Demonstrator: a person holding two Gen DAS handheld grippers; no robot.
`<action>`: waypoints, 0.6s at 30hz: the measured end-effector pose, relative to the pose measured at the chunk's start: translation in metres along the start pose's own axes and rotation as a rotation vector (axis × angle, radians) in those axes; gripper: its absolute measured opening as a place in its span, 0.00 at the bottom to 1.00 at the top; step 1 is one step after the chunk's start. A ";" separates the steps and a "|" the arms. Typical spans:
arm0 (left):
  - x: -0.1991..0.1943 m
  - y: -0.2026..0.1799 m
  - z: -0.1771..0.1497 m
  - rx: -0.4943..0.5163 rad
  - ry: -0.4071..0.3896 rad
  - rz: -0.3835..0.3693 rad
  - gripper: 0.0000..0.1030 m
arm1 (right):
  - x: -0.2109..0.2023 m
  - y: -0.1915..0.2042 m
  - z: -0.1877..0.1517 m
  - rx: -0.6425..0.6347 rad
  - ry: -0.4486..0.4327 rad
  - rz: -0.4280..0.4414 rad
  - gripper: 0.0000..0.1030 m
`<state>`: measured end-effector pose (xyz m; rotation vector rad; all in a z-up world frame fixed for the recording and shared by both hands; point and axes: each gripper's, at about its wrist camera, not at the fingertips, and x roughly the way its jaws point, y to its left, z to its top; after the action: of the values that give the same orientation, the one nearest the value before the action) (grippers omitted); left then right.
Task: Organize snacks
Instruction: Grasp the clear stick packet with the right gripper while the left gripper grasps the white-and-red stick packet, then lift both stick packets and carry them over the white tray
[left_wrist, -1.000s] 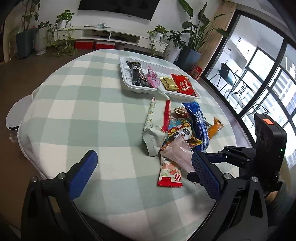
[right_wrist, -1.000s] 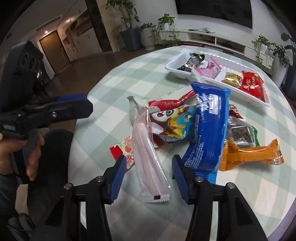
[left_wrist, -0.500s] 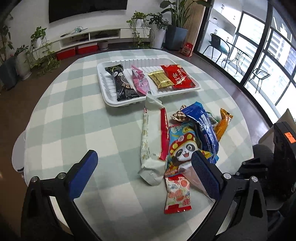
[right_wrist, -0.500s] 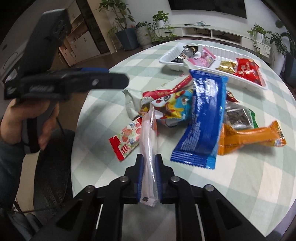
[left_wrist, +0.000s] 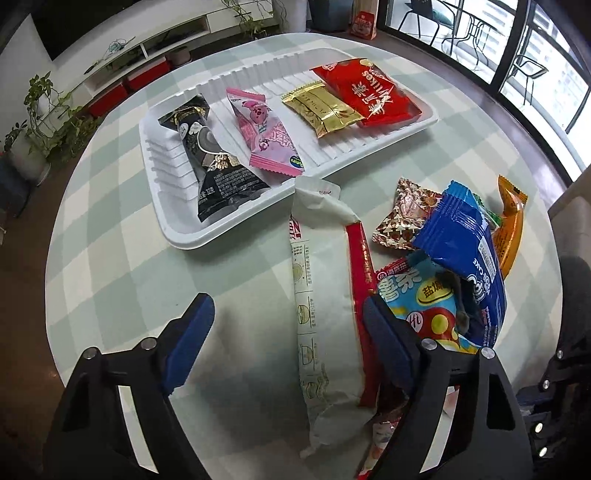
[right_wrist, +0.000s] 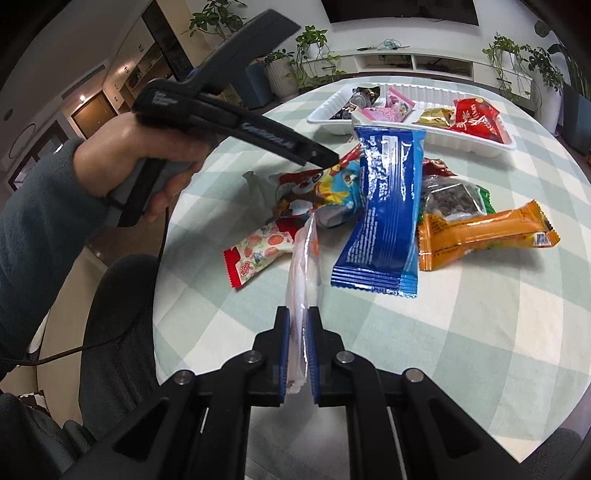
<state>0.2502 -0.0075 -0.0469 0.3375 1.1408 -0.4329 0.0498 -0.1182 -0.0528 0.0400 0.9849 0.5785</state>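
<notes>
While sorting, right tool (right_wrist: 296, 354): we clench the pale packet (right_wrist: 303, 266), lifted for the tray (right_wrist: 436, 134).
Left tool (left_wrist: 284, 347): unclenched but closing, we straddle the long white pack (left_wrist: 325, 295), lower centre.

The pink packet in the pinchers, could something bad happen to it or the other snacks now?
Maybe. The right gripper pinches the pale pink packet only near one end, so the floppy rest could swing and nudge the strawberry packet or the blue packet beside it. The left gripper is closing over the long white packet, whose far end lies against the white tray; pulling it might jog the tray.
</notes>
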 end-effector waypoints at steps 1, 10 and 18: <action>0.002 0.001 0.002 -0.008 0.003 -0.005 0.80 | 0.000 0.000 -0.001 0.002 0.001 0.002 0.10; -0.002 -0.007 0.011 -0.011 0.009 -0.020 0.80 | 0.002 -0.002 -0.003 0.020 0.006 0.011 0.11; 0.014 -0.011 0.014 0.016 0.046 -0.025 0.80 | 0.004 -0.002 -0.002 0.016 0.014 0.008 0.12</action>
<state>0.2614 -0.0258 -0.0548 0.3491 1.1874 -0.4586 0.0507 -0.1182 -0.0573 0.0544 1.0034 0.5787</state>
